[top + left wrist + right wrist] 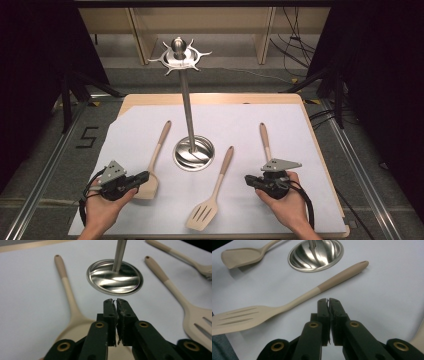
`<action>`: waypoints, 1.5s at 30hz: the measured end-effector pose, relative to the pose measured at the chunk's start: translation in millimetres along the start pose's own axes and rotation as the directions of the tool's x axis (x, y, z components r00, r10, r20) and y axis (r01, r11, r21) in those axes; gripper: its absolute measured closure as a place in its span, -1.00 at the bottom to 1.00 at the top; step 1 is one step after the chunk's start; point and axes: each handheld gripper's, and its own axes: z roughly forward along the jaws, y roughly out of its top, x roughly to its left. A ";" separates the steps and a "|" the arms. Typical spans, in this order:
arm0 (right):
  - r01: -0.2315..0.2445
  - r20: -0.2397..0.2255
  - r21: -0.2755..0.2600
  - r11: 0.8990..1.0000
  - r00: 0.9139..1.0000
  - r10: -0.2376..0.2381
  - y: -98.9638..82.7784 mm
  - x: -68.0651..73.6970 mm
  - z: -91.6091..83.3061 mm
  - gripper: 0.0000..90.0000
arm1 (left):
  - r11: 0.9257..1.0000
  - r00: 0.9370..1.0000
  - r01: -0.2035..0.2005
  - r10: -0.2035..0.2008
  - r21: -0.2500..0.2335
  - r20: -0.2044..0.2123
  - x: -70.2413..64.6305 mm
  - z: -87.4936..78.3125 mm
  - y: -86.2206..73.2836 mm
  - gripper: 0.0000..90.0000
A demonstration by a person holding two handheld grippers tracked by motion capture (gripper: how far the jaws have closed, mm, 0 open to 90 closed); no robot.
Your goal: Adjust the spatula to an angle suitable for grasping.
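Currently both grippers are resting low on the counter (310, 150), fingers pressed together, empty. Left gripper (146, 176) is sitting just beside the solid spatula (156, 159), whose handle is running far-right; right gripper (248, 179) is pointing left toward the slotted spatula (212, 194)

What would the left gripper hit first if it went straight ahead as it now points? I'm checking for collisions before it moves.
Probably the round steel base of the utensil stand: the shut left gripper aims right at it across bare white table cover. Depth is hard to judge, though.
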 end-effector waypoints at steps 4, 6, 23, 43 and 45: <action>0.031 0.012 0.004 1.000 0.999 -0.031 -1.5 -3.5 0.9 0.94 | 1.000 1.000 -0.014 0.014 -0.014 0.007 -3.0 0.7 2.8 0.98; 0.006 0.009 0.011 1.000 1.000 -0.006 -1.9 -2.8 0.2 0.94 | 1.000 1.000 -0.018 0.018 -0.021 0.003 -5.7 1.2 3.2 0.98; 0.015 0.041 -0.018 1.000 0.999 -0.014 -1.3 0.5 -0.7 0.92 | 0.962 0.993 -0.064 0.089 -0.266 0.083 -39.4 -18.6 105.5 0.98; 0.038 0.046 -0.017 0.999 0.998 -0.037 -1.7 -1.8 0.1 0.88 | 0.886 0.977 -0.147 0.200 -0.439 0.075 -74.7 -39.3 222.1 0.98; 0.038 0.046 -0.017 0.999 0.998 -0.037 -1.8 -1.9 0.2 0.88 | 0.886 0.976 -0.150 0.203 -0.438 0.076 -75.4 -38.8 223.1 0.98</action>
